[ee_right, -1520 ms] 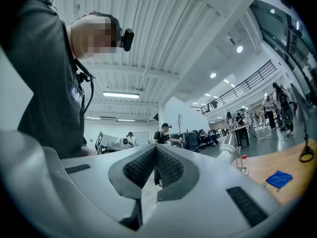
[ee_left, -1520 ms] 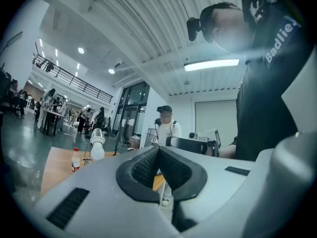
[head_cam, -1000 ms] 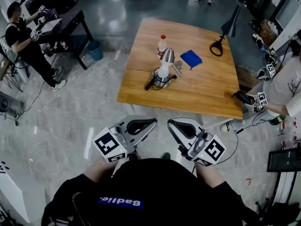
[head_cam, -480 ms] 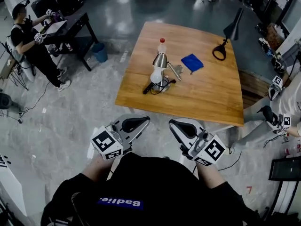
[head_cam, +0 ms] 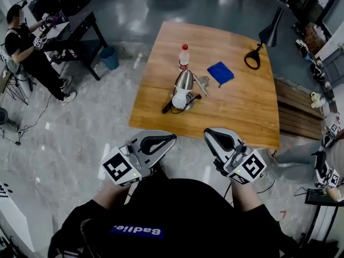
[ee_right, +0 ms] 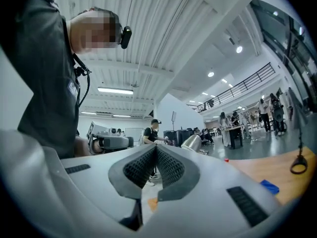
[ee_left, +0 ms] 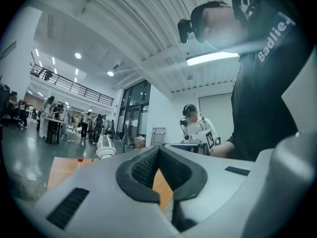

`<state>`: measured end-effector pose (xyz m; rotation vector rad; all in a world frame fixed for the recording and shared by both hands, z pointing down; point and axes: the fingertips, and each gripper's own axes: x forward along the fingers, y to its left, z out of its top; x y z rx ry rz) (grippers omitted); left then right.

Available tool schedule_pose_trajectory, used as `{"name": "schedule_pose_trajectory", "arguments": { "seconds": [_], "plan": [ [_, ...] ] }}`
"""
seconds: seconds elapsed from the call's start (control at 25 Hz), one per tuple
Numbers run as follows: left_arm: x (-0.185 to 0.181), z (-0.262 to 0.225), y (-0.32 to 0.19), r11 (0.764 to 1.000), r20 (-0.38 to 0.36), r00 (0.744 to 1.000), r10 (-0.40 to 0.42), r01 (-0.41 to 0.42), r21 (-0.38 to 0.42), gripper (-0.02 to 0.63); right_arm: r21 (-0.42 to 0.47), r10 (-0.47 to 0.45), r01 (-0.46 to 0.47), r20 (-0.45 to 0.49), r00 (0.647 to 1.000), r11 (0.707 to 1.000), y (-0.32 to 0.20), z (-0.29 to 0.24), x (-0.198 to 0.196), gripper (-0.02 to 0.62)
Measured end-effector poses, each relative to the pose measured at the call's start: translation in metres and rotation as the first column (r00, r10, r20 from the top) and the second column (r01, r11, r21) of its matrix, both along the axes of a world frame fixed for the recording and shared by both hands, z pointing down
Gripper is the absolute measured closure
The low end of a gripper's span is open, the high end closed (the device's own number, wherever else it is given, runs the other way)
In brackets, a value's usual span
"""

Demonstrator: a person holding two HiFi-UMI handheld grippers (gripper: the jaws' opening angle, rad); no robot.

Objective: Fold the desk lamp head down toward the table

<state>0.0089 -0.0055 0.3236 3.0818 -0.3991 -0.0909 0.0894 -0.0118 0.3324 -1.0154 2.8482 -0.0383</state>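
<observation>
- Head view: the desk lamp (head_cam: 183, 90) stands near the middle of the wooden table (head_cam: 236, 114). Its silver head sits over a dark base, and a black cord trails toward the near edge.
- A bottle (head_cam: 184, 56) with a red cap stands just behind the lamp. A blue cloth (head_cam: 220, 72) lies to its right, and a second, black lamp (head_cam: 267, 32) sits at the far corner.
- The left gripper (head_cam: 172, 138) and the right gripper (head_cam: 209, 133) are held side by side over the floor, short of the table's near edge and well apart from the lamp.
- Left gripper view: the left gripper's pads are pressed together with nothing between them. The silver head shows just past them, on their left.
- Right gripper view: the right gripper's pads are also clenched and empty, with the lamp head beyond the tips.
- Judged stage: the approach — no contact with the lamp yet.
- Risk: jaws that reach the lamp closed can only shove it, and the lamp looks light enough to slide or tip rather than fold at its joint.
- Risk: pushing the head away from the person could knock over the bottle — it stands very close.
- Risk: unless one gripper steadies the base, pressing on the head may topple the lamp, and the cord could snag a jaw.
</observation>
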Motion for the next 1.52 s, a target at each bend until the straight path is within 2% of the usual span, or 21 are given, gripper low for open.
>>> {"name": "schedule_pose_trajectory", "arguments": {
  "seconds": [0.24, 0.4, 0.64, 0.8, 0.88, 0.96, 1.08, 1.2, 1.28, 1.52],
  "plan": [
    [-0.011, -0.013, -0.046, 0.991, -0.064, 0.99, 0.129, -0.132, -0.032, 0.607, -0.011, 0.125, -0.126, -0.074, 0.989, 0.992, -0.06, 0.0, -0.003, 0.598],
    [-0.018, -0.005, -0.076, 0.979, -0.057, 0.979, 0.193, -0.196, -0.051, 0.607, -0.001, 0.183, -0.185, -0.122, 0.975, 0.983, -0.091, 0.004, -0.004, 0.599],
    [-0.016, -0.007, -0.1, 0.982, -0.054, 0.982, 0.18, -0.182, -0.043, 0.607, 0.037, 0.225, -0.224, -0.273, 0.935, 0.974, -0.13, 0.022, 0.025, 0.598],
    [-0.011, -0.013, -0.112, 0.991, -0.048, 0.991, 0.124, -0.126, -0.043, 0.607, 0.102, 0.204, -0.178, -0.381, 0.902, 0.979, -0.163, 0.026, 0.042, 0.585],
    [-0.008, -0.015, -0.116, 0.994, -0.04, 0.994, 0.101, -0.103, -0.036, 0.607, 0.141, 0.173, -0.119, -0.473, 0.864, 0.983, -0.176, 0.032, 0.044, 0.542],
    [-0.005, -0.016, -0.121, 0.996, -0.028, 0.996, 0.08, -0.081, -0.024, 0.607, 0.155, 0.135, -0.051, -0.602, 0.787, 0.987, -0.186, 0.047, 0.044, 0.512],
    [-0.003, -0.013, -0.131, 0.999, -0.014, 0.999, 0.036, -0.037, -0.021, 0.607, 0.193, 0.103, 0.066, -0.746, 0.658, 0.979, -0.201, 0.07, 0.035, 0.512],
    [0.0, -0.011, -0.134, 1.0, -0.001, 1.0, 0.013, -0.013, -0.018, 0.607, 0.242, 0.099, 0.178, -0.812, 0.576, 0.954, -0.214, 0.08, 0.025, 0.512],
    [0.003, -0.007, -0.135, 1.0, 0.015, 1.0, 0.002, -0.001, -0.02, 0.607, 0.267, 0.104, 0.228, -0.831, 0.547, 0.936, -0.22, 0.082, 0.018, 0.512],
    [0.005, -0.004, -0.139, 0.999, 0.026, 0.999, -0.024, 0.025, -0.038, 0.607, 0.298, 0.097, 0.336, -0.858, 0.504, 0.893, -0.234, 0.084, -0.005, 0.513]
  ]
}}
